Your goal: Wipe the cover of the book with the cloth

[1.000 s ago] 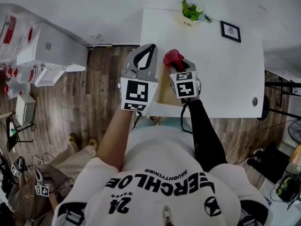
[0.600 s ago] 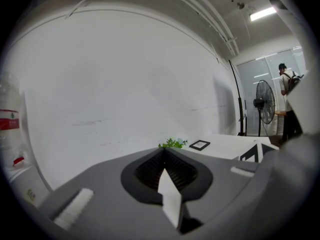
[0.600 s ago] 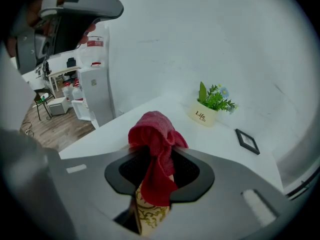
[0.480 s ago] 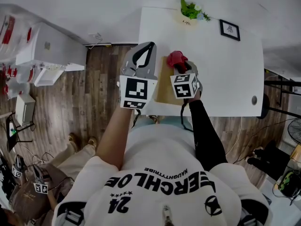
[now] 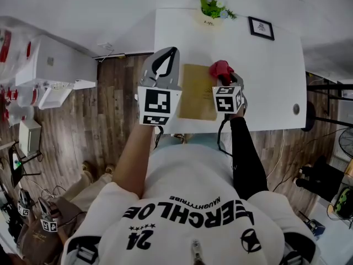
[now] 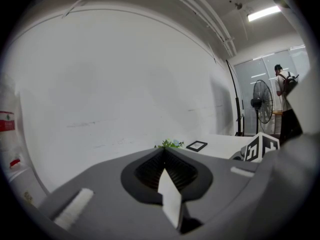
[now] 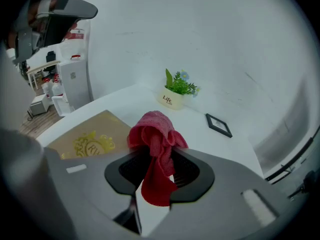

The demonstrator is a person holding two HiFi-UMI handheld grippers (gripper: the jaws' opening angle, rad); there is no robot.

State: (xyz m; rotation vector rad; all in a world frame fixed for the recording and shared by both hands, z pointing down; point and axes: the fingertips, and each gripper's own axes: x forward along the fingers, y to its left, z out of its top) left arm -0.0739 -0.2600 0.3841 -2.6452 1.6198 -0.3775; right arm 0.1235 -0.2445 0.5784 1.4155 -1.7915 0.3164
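Note:
A tan book (image 5: 198, 91) with a gold emblem lies near the front left of the white table (image 5: 276, 81); the right gripper view shows it low on the left, book (image 7: 87, 139). My right gripper (image 5: 223, 78) is shut on a bunched red cloth (image 5: 220, 69) at the book's right edge, just above the table. The cloth (image 7: 155, 134) hangs from between the jaws. My left gripper (image 5: 172, 52) is shut on nothing and held in the air beside the book's left edge; its jaws meet at a point, left gripper (image 6: 164, 151).
A small potted plant (image 5: 215, 9) and a black picture frame (image 5: 261, 27) stand at the table's far side. A white cabinet (image 5: 49, 65) is on the wooden floor to the left. A standing fan (image 6: 261, 101) and a person show far off.
My right gripper has carried the red cloth rightward across the book, from over its cover to its right edge, uncovering most of the book. The left gripper has kept its place.

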